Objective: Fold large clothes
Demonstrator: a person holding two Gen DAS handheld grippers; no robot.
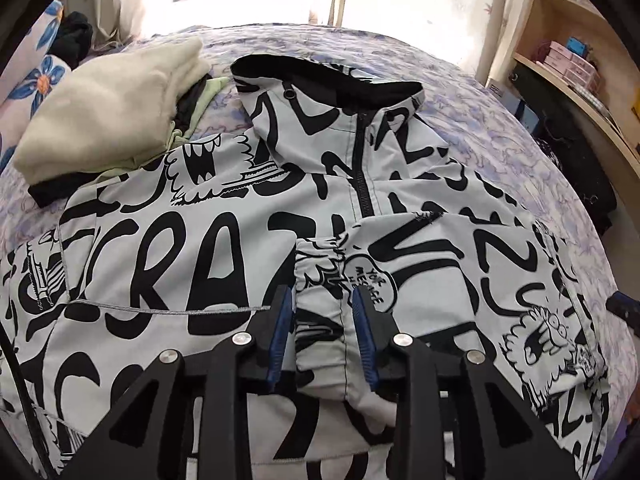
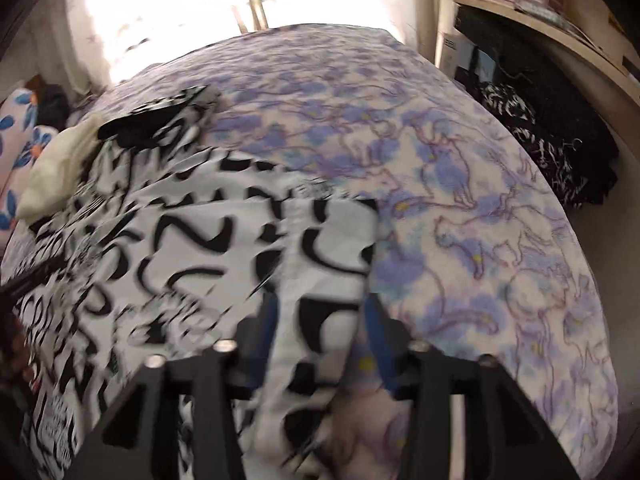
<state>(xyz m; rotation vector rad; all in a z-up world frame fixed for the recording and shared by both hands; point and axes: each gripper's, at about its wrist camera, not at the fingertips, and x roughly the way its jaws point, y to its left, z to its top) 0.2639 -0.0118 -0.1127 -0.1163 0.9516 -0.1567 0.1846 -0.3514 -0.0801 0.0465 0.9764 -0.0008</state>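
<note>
A large white jacket with black graffiti print (image 1: 224,248) lies front-up on the bed, its black-lined hood (image 1: 328,80) at the far end. One sleeve (image 1: 400,272) is folded across the chest. My left gripper (image 1: 322,308) hangs over the sleeve cuff, its blue-padded jaws apart with cuff fabric between them. In the blurred right wrist view the jacket (image 2: 180,248) fills the left half. My right gripper (image 2: 320,312) is open over the jacket's right edge, with a fold of fabric between its jaws.
The bed has a purple floral cover (image 2: 460,200). A folded cream garment (image 1: 108,108) sits on other clothes at the far left of the bed. A blue-flowered pillow (image 1: 36,76) lies beyond it. Wooden shelves (image 1: 580,52) with boxes stand to the right.
</note>
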